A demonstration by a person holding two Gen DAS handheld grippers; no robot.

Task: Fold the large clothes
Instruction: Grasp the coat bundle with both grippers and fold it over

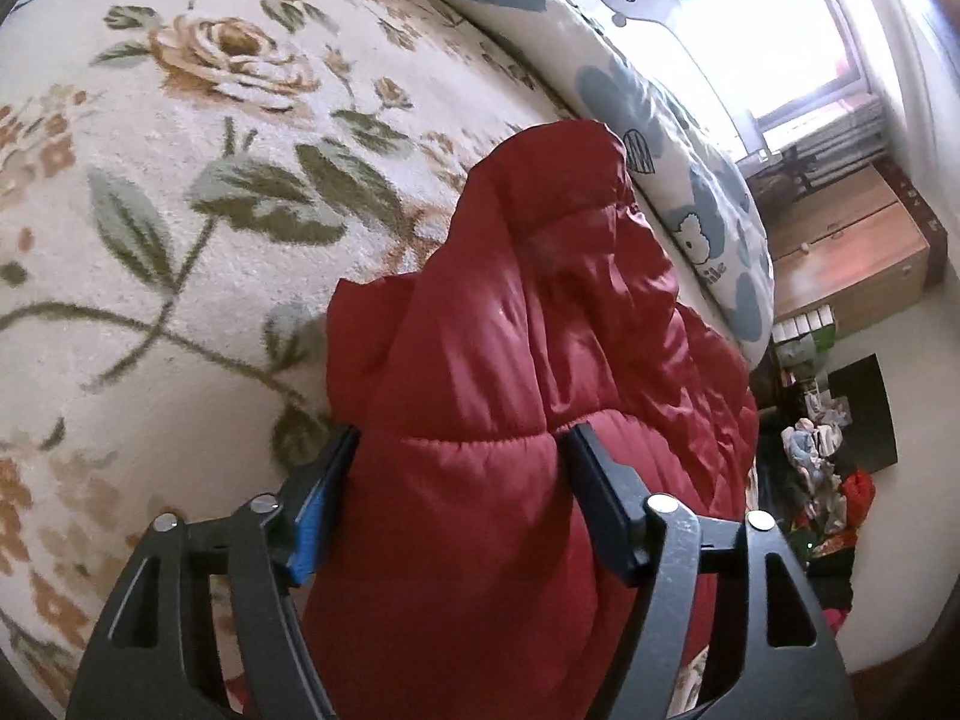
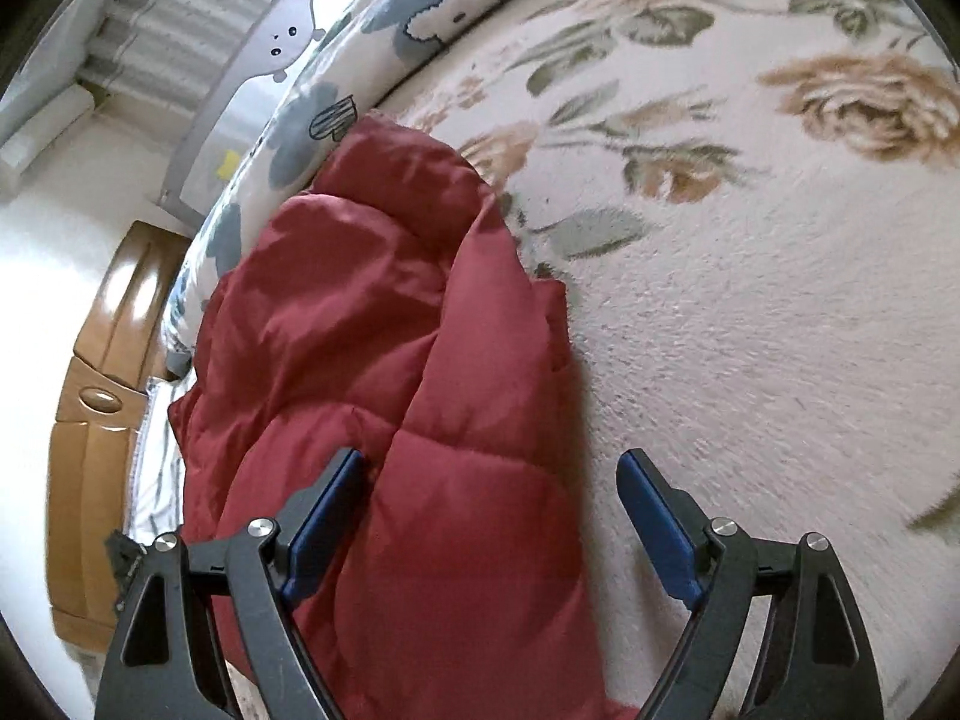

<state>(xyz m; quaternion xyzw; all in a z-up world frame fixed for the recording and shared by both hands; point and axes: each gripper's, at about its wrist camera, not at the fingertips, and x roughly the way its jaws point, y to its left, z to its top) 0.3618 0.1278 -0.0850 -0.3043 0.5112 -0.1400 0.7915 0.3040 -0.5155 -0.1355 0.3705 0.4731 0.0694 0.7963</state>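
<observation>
The jacket [image 1: 528,372], red and quilted, lay bunched lengthwise on the floral blanket [image 1: 180,180], its far end up against the cartoon-print quilt [image 1: 678,150] rolled along the bed's edge. I judged it partly folded: the padding was stacked in thick ridges, not spread flat, so there was more tidying to do.

My left tongs [image 1: 462,498] straddled a puffy panel of it, jaws fairly wide. The red fill bulged between the two pads and seemed to brush them, yet I saw no pinch in the fabric, so I read that as loose, not a hold. With that much loft, a wide gap made sense; anything narrower would only have snagged the top layer.

My right tongs [image 2: 486,516] were wide open too. The left pad [image 2: 324,510] sat over the jacket's near panel while the right pad [image 2: 654,522] hung above bare blanket, so the jacket's long edge ran between them. They gripped nothing. That placement suited catching the edge, I reckoned, since the seam line offered something firmer than slippery shell.

Both pointed steeply down at the bed from opposite sides of the bundle. The slick nylon looked liable to slide and spring back, so I judged the next grab needed a deep bite on several layers.
</observation>
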